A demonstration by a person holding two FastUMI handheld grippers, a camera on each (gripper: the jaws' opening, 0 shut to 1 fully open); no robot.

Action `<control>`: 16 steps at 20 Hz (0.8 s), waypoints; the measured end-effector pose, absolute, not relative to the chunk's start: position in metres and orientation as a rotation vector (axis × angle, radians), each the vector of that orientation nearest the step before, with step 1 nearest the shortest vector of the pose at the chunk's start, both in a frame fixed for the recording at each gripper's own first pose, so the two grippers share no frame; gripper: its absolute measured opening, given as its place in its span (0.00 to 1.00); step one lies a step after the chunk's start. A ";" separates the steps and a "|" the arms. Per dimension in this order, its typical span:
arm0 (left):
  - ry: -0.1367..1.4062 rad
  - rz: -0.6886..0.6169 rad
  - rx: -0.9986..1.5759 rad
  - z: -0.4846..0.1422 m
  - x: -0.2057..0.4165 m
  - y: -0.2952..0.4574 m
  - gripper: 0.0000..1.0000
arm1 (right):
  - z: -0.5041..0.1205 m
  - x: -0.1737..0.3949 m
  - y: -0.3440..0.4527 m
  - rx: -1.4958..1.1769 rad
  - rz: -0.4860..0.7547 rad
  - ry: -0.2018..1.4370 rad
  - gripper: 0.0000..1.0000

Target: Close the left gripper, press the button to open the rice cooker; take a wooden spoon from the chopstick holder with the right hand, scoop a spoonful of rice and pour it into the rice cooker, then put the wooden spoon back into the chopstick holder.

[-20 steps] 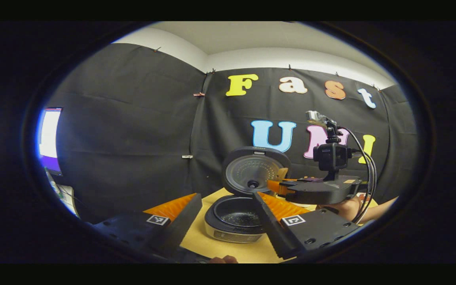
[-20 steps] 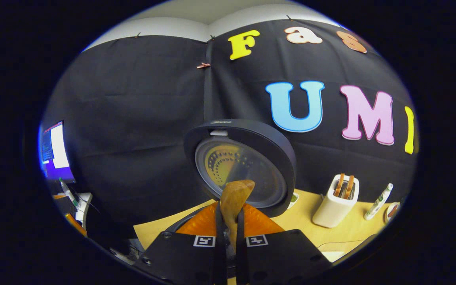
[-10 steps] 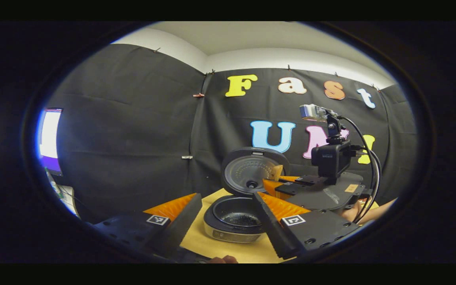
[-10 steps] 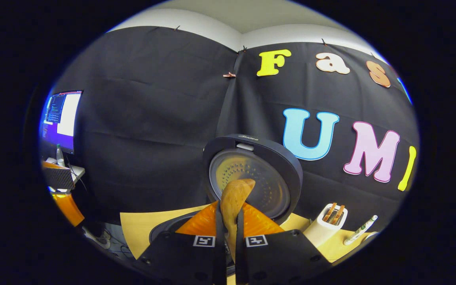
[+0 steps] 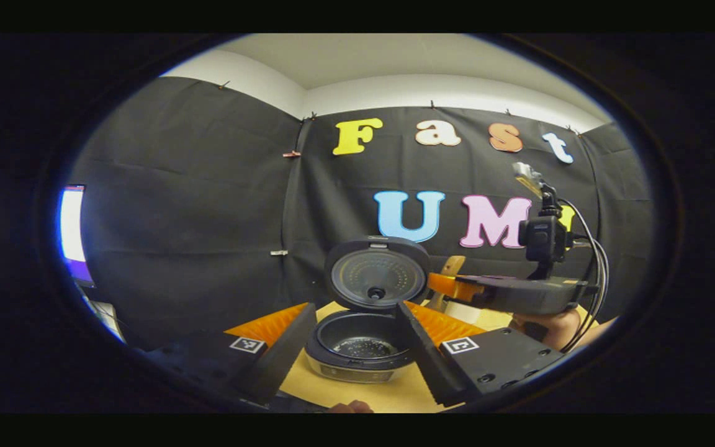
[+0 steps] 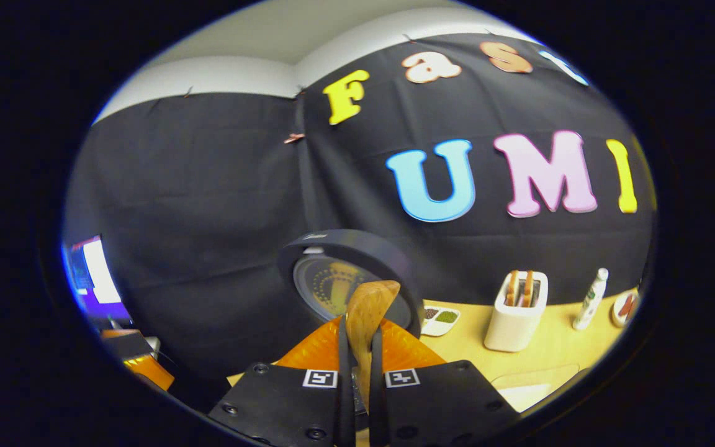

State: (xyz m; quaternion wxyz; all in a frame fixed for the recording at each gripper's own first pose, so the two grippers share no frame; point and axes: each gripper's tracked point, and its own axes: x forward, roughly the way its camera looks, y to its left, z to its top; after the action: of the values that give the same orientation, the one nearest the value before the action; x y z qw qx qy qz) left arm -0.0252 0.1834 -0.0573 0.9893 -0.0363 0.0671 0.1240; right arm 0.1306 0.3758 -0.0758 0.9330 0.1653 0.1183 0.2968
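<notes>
1. Swung away since a second ago: right gripper [image 5: 441,287], seen in the left gripper view, then hanging over the cooker's rim, now farther out at 3 o'clock of the raised lid; its mounted camera likewise shifted toward the view's right edge.
2. Pinched tight between the right gripper [image 6: 357,347] fingers in the right gripper view: light-brown wooden spoon [image 6: 367,310], bowl end sticking up and forward, nearly upright, overlapping the lid behind it.
3. Standing open at 6 o'clock in the left gripper view: dark round rice cooker [image 5: 357,347], circular lid [image 5: 376,276] upright behind the pot, perforated inner plate facing forward.
4. Speckled with pale grains of rice [image 5: 362,349] on the bottom of the inner pot.
5. Spread wide apart and holding nothing: left gripper [image 5: 357,338], one finger on each side of the cooker as framed, no contact visible.
6. Set on the light wooden table [image 6: 556,363] at 4 o'clock in the right gripper view: white rounded chopstick holder [image 6: 514,323] with wooden utensils standing in it, well apart from the gripped spoon.
7. Just beside the holder: small white bottle [image 6: 588,299] at 3 o'clock of it, small divided dish [image 6: 439,318] at 9 o'clock of it.
8. Glowing at 9 o'clock in the left gripper view: monitor screen [image 5: 71,233].
9. Visible under the right gripper's body in the left gripper view: a hand [image 5: 550,326] holding it.
</notes>
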 end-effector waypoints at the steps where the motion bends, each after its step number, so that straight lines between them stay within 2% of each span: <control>1: 0.129 0.234 -0.069 -0.055 -0.021 0.175 0.88 | -0.076 0.136 0.359 0.359 0.579 0.249 0.13; 2: 0.127 0.220 -0.067 -0.053 -0.018 0.167 0.84 | -0.077 0.140 0.342 0.368 0.552 0.250 0.13; 3: 0.127 0.211 -0.065 -0.053 -0.014 0.159 0.88 | -0.079 0.145 0.325 0.368 0.523 0.250 0.13; 5: 0.110 0.213 -0.064 -0.045 -0.010 0.149 0.89 | -0.082 0.151 0.289 0.372 0.467 0.250 0.13; 8: 0.077 0.179 -0.071 -0.034 0.002 0.123 0.88 | -0.086 0.161 0.229 0.370 0.380 0.243 0.13; 15: 0.108 0.110 -0.140 -0.041 0.023 0.064 0.89 | -0.117 0.172 0.086 0.342 0.154 0.274 0.13; 16: 0.109 0.097 -0.148 -0.040 0.024 0.055 0.84 | -0.122 0.173 0.067 0.327 0.125 0.276 0.13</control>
State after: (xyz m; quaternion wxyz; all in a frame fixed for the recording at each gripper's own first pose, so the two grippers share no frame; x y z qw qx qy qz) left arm 0.0240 0.0550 -0.0404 0.9946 -0.0741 0.0545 0.0486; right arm 0.1733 0.0665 -0.1221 0.9753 0.1619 0.1369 0.0619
